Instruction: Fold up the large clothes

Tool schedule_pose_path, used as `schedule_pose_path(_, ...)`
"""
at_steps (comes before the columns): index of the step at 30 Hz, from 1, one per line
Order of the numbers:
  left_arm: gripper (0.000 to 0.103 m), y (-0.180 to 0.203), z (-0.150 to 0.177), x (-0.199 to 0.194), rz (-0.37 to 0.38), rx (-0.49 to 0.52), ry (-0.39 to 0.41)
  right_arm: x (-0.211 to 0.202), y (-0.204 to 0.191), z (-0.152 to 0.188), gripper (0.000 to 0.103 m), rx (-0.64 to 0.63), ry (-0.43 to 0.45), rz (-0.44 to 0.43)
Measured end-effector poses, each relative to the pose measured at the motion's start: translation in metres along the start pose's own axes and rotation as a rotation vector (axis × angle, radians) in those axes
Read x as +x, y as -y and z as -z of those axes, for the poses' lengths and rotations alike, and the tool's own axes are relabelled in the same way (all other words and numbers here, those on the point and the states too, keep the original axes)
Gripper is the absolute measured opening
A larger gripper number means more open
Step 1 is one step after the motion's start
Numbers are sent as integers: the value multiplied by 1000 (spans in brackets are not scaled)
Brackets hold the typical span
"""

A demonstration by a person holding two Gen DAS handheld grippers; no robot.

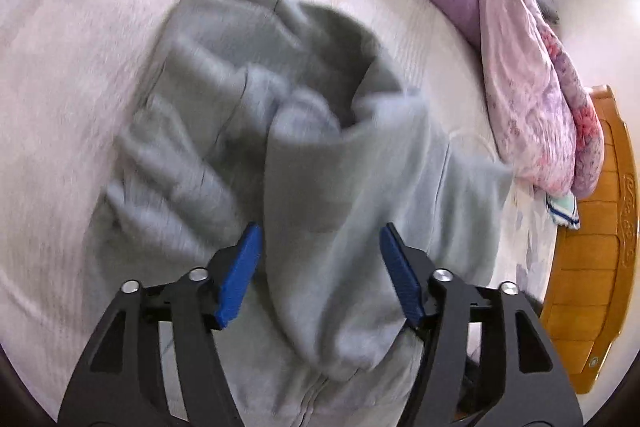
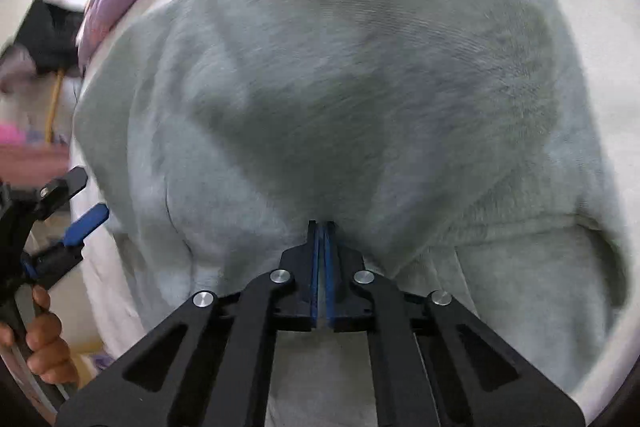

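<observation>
From the left wrist camera, the left gripper (image 1: 320,239) stands wide open above the grey garment (image 1: 248,99), which lies crumpled on the pale bed sheet (image 1: 72,75); a raised fold of the cloth hangs between the two blue pads (image 1: 240,275), but they do not press on it. From the right wrist camera, the right gripper (image 2: 321,227) has its jaws fully together, and the grey garment (image 2: 360,75) bunches right at their tips and fills the view ahead, though whether cloth is pinched inside I cannot tell. At the left edge of this view a hand (image 2: 44,343) holds the left gripper (image 2: 82,201), open beside the garment.
</observation>
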State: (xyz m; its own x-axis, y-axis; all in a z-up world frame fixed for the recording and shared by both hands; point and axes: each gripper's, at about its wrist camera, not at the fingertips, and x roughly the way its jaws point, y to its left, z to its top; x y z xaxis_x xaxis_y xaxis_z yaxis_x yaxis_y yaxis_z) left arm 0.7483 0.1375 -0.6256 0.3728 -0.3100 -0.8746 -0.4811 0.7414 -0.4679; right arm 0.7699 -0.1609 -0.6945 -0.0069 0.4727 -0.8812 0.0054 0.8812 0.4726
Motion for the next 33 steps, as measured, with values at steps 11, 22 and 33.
schedule_pose_path(11, 75, 41, -90, 31, -34, -86, 69, -109, -13, -93, 64, 142, 314, -11)
schedule_pose_path(22, 79, 67, -123, 106, -218, -16, -56, -50, -5, -158, 64, 227, 269, 56)
schedule_pose_path(33, 13, 73, -114, 64, -150, 53, 57, -81, -12, -128, 14, 160, 317, -74)
